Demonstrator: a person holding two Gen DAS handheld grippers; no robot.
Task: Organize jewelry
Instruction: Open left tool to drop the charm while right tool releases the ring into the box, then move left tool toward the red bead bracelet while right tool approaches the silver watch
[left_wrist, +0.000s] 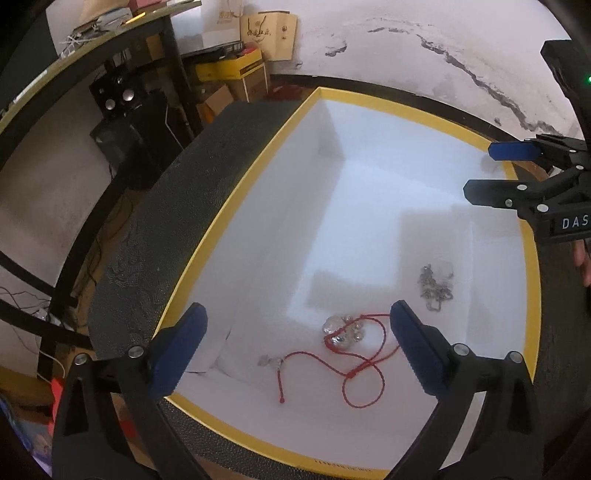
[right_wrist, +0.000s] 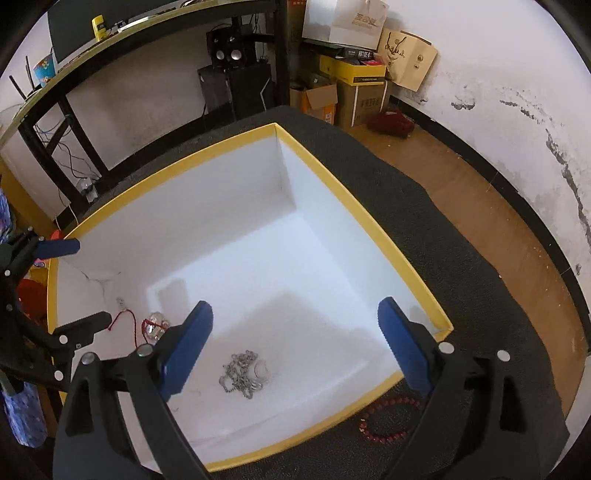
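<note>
A white box with a yellow rim (left_wrist: 236, 192) (right_wrist: 373, 218) sits on a dark mat. Inside it lie a red cord necklace with clear crystal charms (left_wrist: 343, 332) (right_wrist: 155, 326) and a silver chain (left_wrist: 436, 286) (right_wrist: 243, 373). A dark red bead bracelet (right_wrist: 388, 417) lies on the mat outside the box's near rim. My left gripper (left_wrist: 295, 350) (right_wrist: 86, 280) is open and empty, hovering over the red cord necklace. My right gripper (right_wrist: 295, 347) (left_wrist: 476, 171) is open and empty, above the silver chain.
The dark mat (right_wrist: 461, 258) covers the table around the box. Cardboard boxes (right_wrist: 354, 81), paper bags and a black speaker (right_wrist: 229, 51) stand on the floor behind. A desk with a black frame (left_wrist: 110, 33) stands to the left.
</note>
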